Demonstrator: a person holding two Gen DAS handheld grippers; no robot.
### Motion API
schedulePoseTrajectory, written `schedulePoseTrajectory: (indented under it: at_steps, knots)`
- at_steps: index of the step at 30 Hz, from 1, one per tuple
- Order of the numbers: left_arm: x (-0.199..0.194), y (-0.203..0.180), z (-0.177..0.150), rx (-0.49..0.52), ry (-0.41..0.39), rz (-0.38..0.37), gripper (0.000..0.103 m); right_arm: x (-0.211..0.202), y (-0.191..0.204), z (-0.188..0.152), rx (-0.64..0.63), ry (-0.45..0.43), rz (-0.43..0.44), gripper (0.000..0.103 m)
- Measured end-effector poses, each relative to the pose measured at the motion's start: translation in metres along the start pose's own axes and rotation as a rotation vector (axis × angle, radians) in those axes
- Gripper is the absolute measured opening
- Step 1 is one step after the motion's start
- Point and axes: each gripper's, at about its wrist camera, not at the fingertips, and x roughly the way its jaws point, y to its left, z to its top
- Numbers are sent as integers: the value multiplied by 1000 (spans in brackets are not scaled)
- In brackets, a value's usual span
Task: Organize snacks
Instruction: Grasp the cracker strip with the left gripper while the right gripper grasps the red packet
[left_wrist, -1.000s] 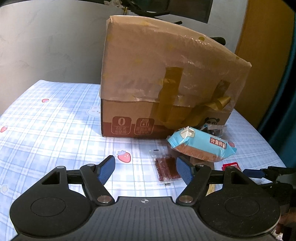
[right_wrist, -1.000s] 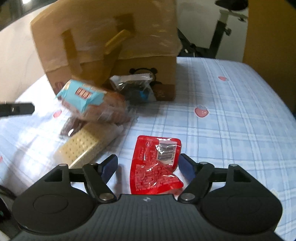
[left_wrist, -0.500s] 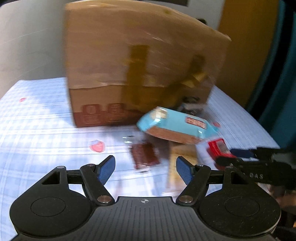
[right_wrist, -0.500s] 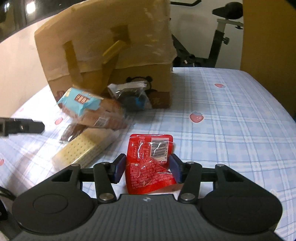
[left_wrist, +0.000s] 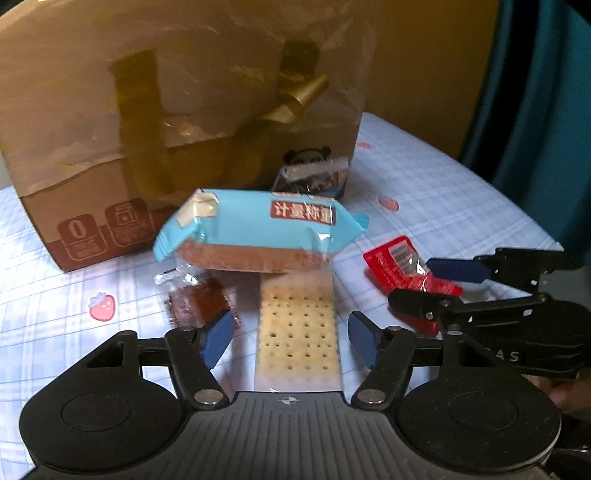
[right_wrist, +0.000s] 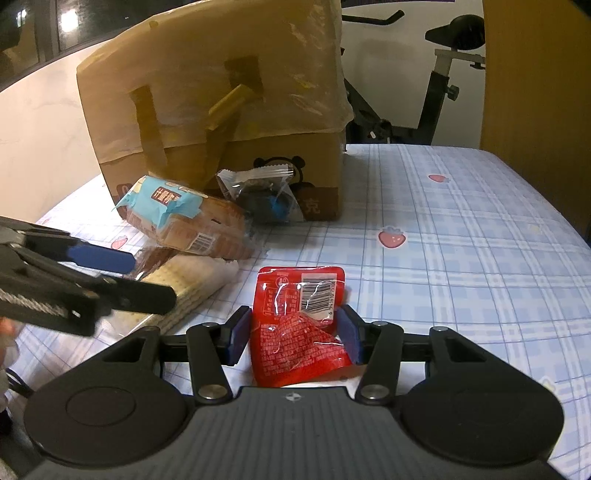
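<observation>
My right gripper (right_wrist: 293, 334) is shut on a red snack packet (right_wrist: 299, 325) on the tablecloth; it also shows in the left wrist view (left_wrist: 402, 269). My left gripper (left_wrist: 291, 341) is open, its fingers either side of a cracker pack (left_wrist: 297, 332). A blue cake pack (left_wrist: 258, 229) rests on the crackers' far end. A small brown snack (left_wrist: 195, 302) lies left of the crackers. A clear packet with dark contents (right_wrist: 264, 195) leans on the cardboard box (right_wrist: 221, 110).
The table has a blue checked cloth with strawberries (right_wrist: 461, 258). The taped box (left_wrist: 166, 110) stands at the back. An exercise bike (right_wrist: 436, 92) stands behind the table. A wooden panel (right_wrist: 535, 74) and teal curtain (left_wrist: 546, 110) are at the right.
My right gripper closed onto the red packet. My left gripper moved right and forward, from the brown snack to straddling the cracker pack, still open.
</observation>
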Motion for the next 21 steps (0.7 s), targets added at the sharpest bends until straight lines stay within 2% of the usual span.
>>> schedulePoseTrajectory:
  at_steps: [7, 9, 12, 21]
  knots:
    - [11, -4, -3, 25, 5, 25, 59, -1, -1, -1, -1, -8, 5, 54]
    - [13, -6, -3, 39, -4, 18, 49, 0, -1, -1, -3, -8, 4, 54]
    - [10, -9, -5, 55, -12, 20, 49, 0, -1, -2, -2, -8, 5, 54]
    - [-14, 4, -16, -10, -38, 8, 49, 0, -1, -2, -1, -9, 5, 54]
